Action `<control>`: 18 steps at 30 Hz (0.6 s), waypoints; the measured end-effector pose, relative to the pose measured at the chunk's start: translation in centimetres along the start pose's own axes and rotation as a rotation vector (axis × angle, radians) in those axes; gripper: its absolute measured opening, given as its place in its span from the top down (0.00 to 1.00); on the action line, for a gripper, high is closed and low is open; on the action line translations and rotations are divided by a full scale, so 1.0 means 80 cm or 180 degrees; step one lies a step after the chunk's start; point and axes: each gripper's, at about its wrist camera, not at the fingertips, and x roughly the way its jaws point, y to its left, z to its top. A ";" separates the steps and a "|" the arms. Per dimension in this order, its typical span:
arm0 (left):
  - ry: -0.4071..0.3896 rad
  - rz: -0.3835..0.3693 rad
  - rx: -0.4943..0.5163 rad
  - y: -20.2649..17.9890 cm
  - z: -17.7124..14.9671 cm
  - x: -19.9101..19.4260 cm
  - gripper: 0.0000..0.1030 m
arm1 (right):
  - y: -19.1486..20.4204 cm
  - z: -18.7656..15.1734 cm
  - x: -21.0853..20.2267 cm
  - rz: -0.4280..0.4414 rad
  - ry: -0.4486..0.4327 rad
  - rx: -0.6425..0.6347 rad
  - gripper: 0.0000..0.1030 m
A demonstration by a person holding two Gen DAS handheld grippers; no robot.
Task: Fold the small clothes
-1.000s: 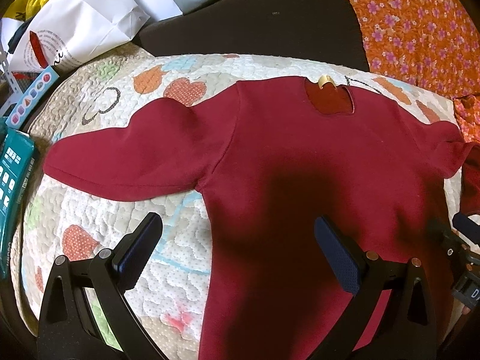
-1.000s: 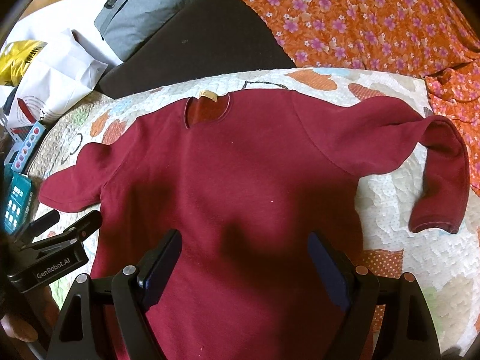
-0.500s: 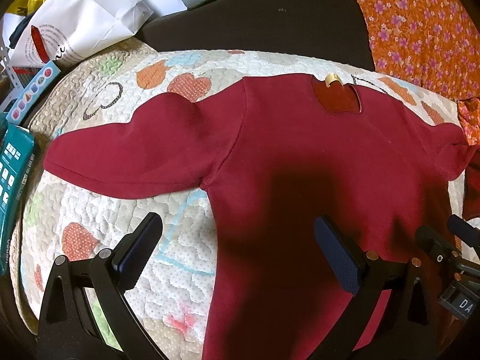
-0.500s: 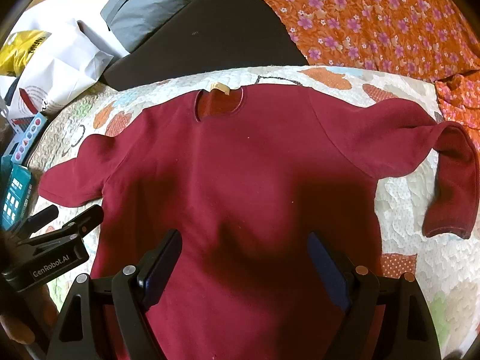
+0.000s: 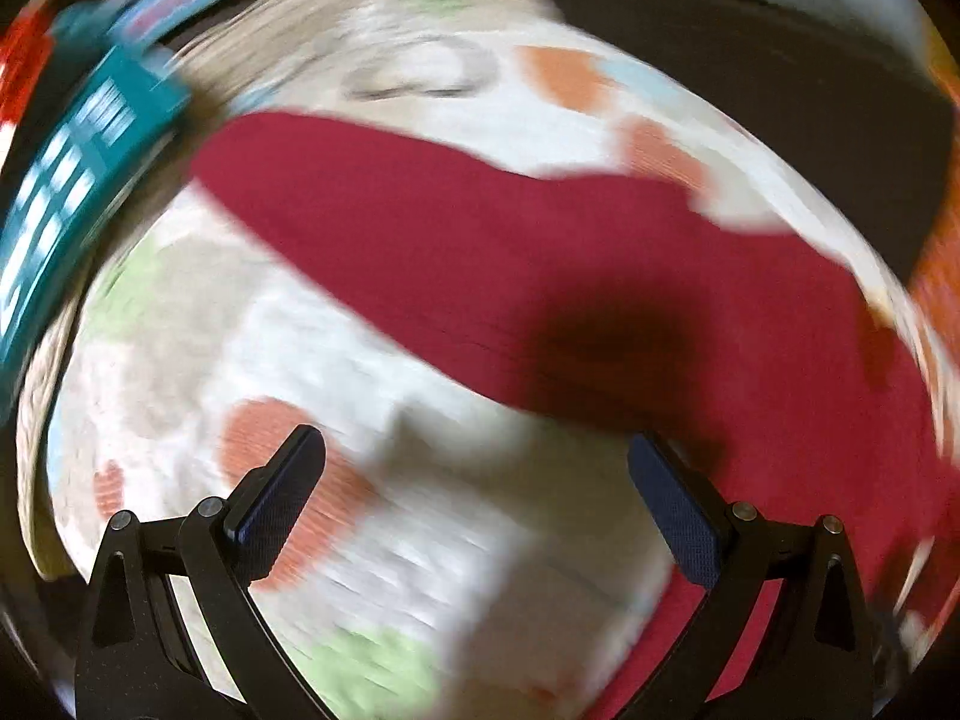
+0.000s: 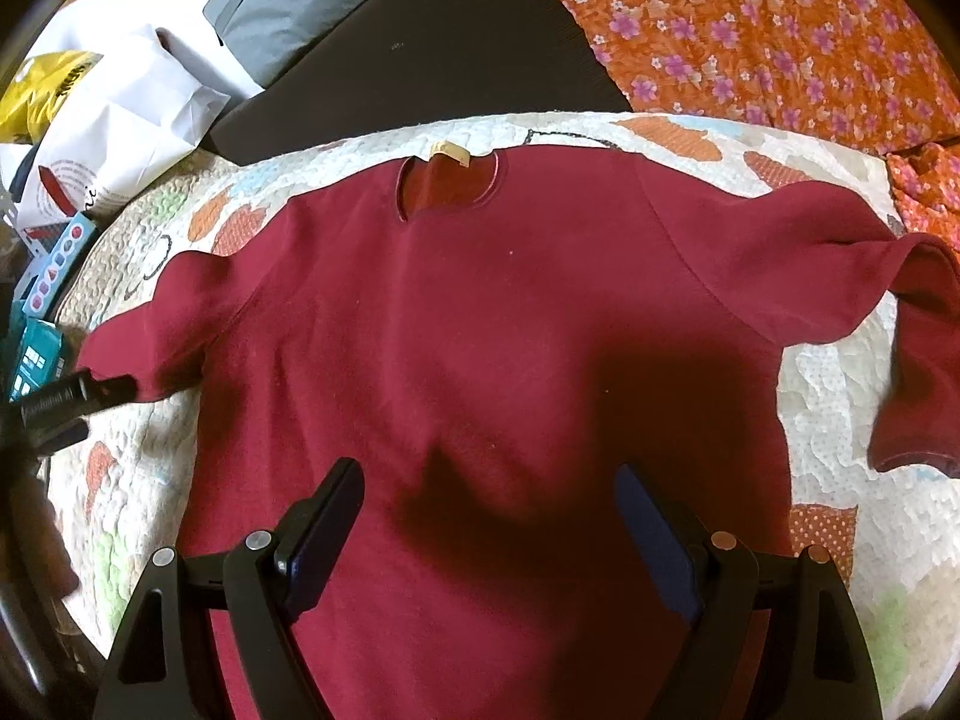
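Both claws gape wide and empty: the left claw (image 5: 474, 480) hovers over the quilt (image 5: 336, 360) below one sleeve (image 5: 420, 240), the right claw (image 6: 489, 516) above the maroon sweater (image 6: 480, 330), spread flat, neckline away. No fold looks made; sleeves and body remain.
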 end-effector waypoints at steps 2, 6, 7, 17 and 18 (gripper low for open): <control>0.0011 0.0036 -0.0417 0.049 0.023 0.011 0.03 | -0.002 0.000 0.005 0.0022 0.0040 0.0023 0.18; -0.0190 0.0246 -0.1013 0.126 0.056 0.026 0.08 | -0.005 -0.001 0.016 0.0015 0.0090 0.0063 0.18; -0.0244 0.0268 -0.1118 0.142 0.065 0.032 0.09 | -0.005 -0.001 0.019 0.0015 0.0105 0.0068 0.18; -0.0575 0.0290 -0.1175 0.162 0.132 0.083 0.74 | 0.004 0.002 0.036 -0.0061 0.0149 -0.0081 0.18; -0.0586 0.0219 -0.1118 0.158 0.134 0.083 0.82 | 0.004 0.003 0.036 -0.0062 0.0142 -0.0079 0.18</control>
